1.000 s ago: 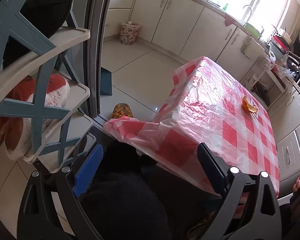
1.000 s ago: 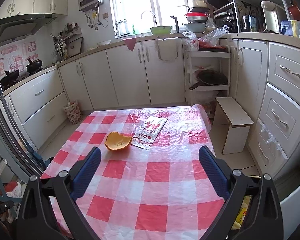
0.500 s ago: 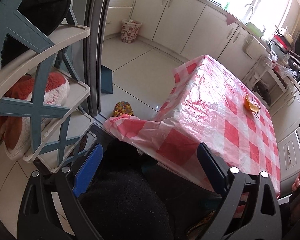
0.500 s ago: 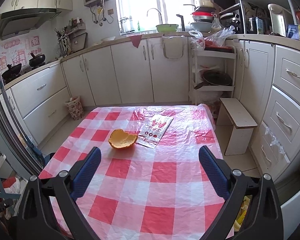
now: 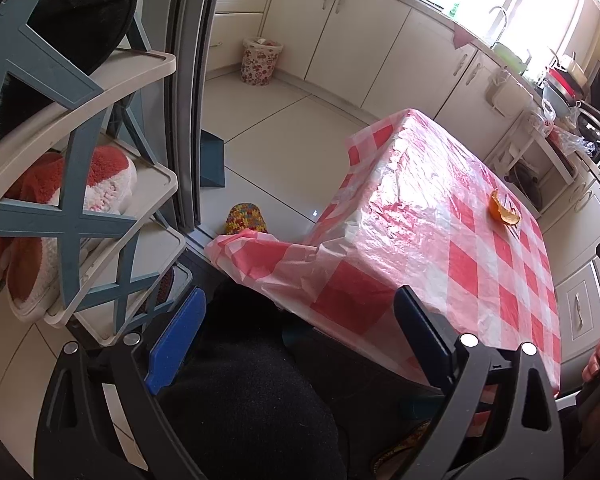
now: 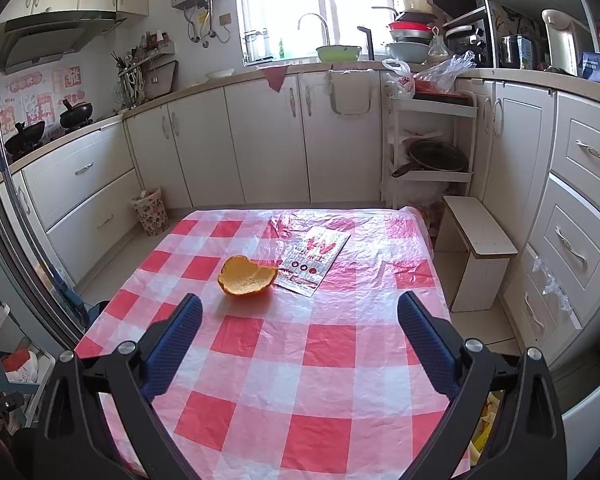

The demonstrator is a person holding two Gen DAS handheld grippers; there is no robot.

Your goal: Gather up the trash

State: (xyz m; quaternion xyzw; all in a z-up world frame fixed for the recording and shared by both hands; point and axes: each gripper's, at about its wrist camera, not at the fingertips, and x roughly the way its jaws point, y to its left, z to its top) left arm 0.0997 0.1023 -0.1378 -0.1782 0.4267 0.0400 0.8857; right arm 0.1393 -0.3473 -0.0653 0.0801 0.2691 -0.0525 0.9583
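Blue-padded right gripper [image 6: 298, 322] jaws wide, empty, orange peel [image 6: 247, 275] ahead, left gripper [image 5: 296, 322] likewise

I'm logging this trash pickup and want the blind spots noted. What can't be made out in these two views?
- Flat wrapper: print too small to read in the right wrist view; not made out in the left wrist view.
- Flowered bin: contents too small to tell.
- Under the table: hidden by the hanging cloth.
- Right gripper: in the left wrist view, cut off by the right edge.
- Orange peel: underside hidden.
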